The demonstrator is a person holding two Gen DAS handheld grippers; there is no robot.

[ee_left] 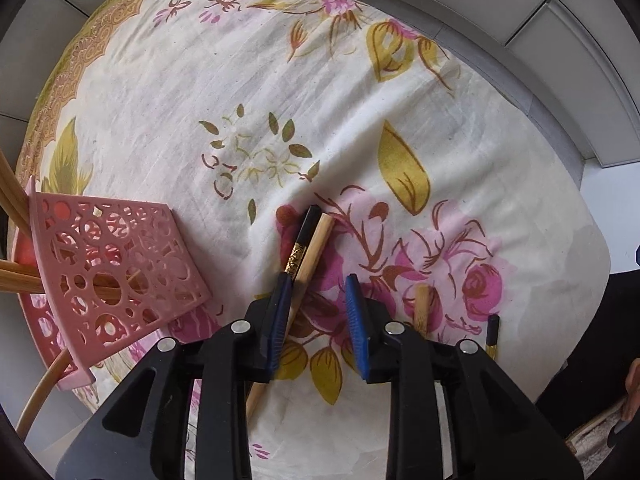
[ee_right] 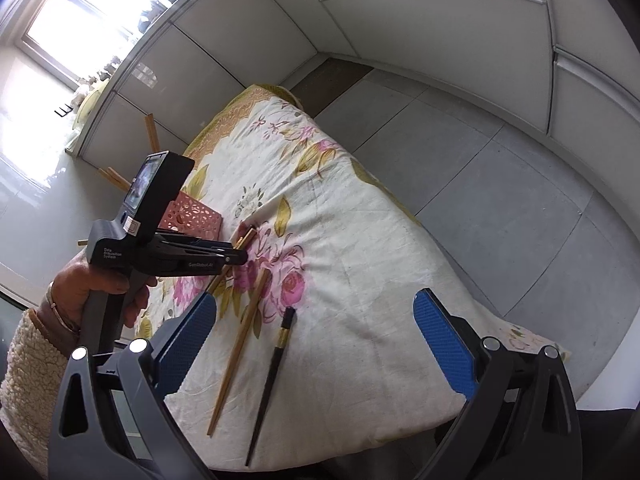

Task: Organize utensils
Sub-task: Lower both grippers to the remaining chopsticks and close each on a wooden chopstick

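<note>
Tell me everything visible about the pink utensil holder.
The pink holder is a boxy plastic basket whose walls are pierced with circles and lacy cut-outs. It stands on the floral cloth near the table's left edge, seen again behind the left gripper in the right wrist view. Several light wooden chopsticks sit inside, shafts visible through the holes, ends sticking out above the rim. Neither gripper touches it.

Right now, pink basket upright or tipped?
Upright: the basket stands on the cloth, chopsticks sticking up out of it.
</note>
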